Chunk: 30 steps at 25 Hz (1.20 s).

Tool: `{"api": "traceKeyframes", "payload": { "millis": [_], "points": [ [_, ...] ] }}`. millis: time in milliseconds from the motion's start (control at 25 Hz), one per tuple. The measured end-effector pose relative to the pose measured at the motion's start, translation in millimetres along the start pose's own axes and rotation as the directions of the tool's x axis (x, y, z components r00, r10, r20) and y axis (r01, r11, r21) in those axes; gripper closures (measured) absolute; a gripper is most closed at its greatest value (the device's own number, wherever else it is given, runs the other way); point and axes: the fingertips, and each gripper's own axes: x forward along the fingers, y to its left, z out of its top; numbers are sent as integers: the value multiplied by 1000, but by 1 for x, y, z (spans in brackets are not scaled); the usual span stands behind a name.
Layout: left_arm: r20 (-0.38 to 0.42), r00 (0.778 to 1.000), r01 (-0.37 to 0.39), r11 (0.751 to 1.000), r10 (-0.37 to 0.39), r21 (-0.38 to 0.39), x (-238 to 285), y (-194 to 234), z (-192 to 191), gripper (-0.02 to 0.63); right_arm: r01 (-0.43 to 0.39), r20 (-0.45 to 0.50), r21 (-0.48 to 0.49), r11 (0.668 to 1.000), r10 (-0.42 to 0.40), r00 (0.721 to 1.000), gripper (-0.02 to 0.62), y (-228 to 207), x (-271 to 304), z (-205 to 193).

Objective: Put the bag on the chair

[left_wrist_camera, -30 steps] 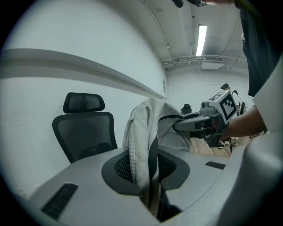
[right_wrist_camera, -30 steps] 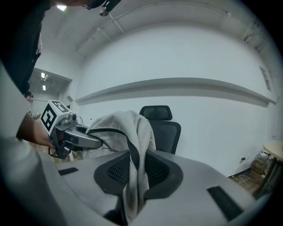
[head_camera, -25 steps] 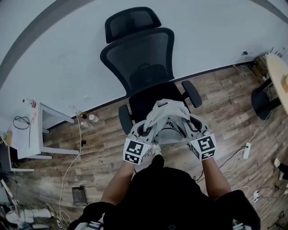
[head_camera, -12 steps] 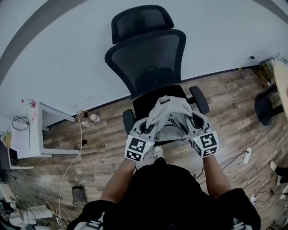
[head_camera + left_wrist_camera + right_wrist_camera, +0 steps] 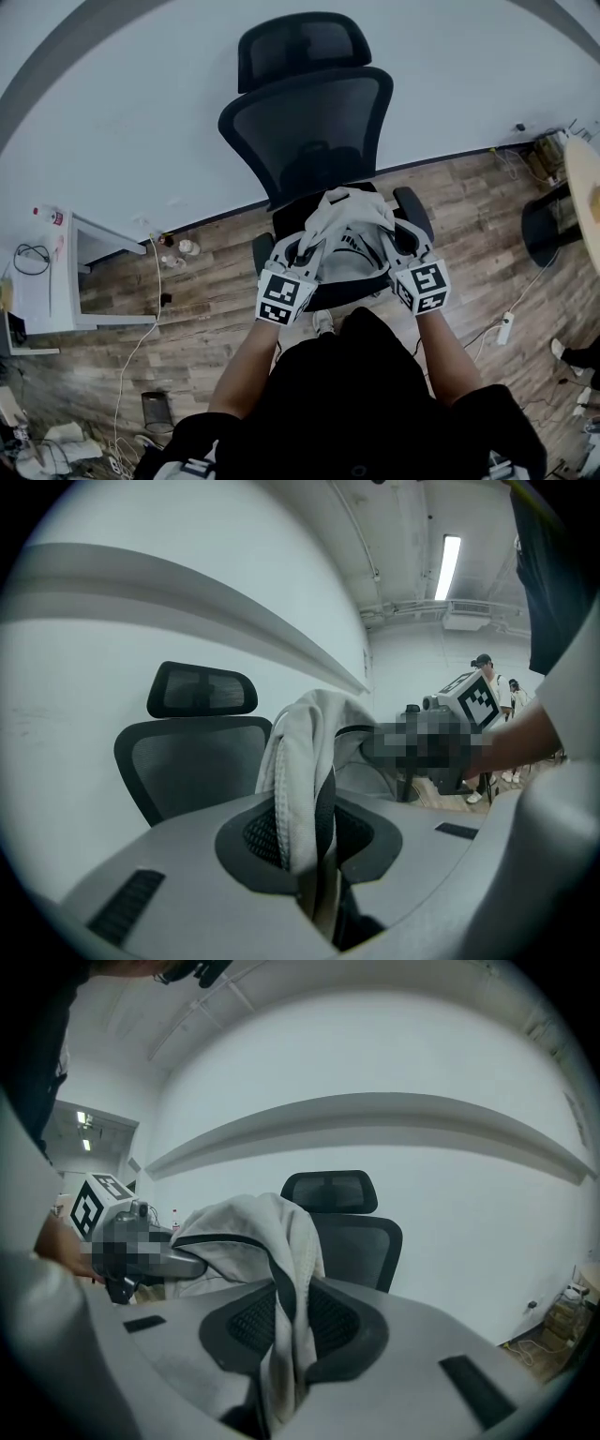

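A pale grey fabric bag (image 5: 349,225) with dark trim hangs between my two grippers, above the seat of a black mesh office chair (image 5: 309,127). My left gripper (image 5: 302,255) is shut on the bag's left edge. My right gripper (image 5: 397,247) is shut on its right edge. In the left gripper view, folds of the bag (image 5: 302,761) are pinched in the left gripper (image 5: 311,844), with the chair (image 5: 187,752) behind them. In the right gripper view, the right gripper (image 5: 286,1327) clamps the bag (image 5: 267,1232) in front of the chair (image 5: 347,1218). The bag hides most of the seat.
The chair stands against a white wall on a wooden floor. A white side table (image 5: 56,300) is at the left, with a wire bin (image 5: 155,408) below it. A power strip with cables (image 5: 507,327) lies at the right, near a round table (image 5: 583,173). People (image 5: 483,682) stand far behind.
Both grippers have carried the bag forward, from the seat's front edge to over the seat. The person has stepped closer to the chair. The grip on the bag is unchanged.
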Motion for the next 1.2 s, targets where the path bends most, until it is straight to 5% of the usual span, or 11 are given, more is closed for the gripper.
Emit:
{"api": "traceKeyframes", "payload": {
  "millis": [800,1200],
  "points": [
    [-35,991,-134,991,133,-27,65,66,32,537,-198,12,-59,978,199,980,520,-54,98,33],
    [-118,975,-198,978,189,-64,91,108,8,535,-292,-32,-21,956,291,956,518,-58,156,16]
  ]
}}
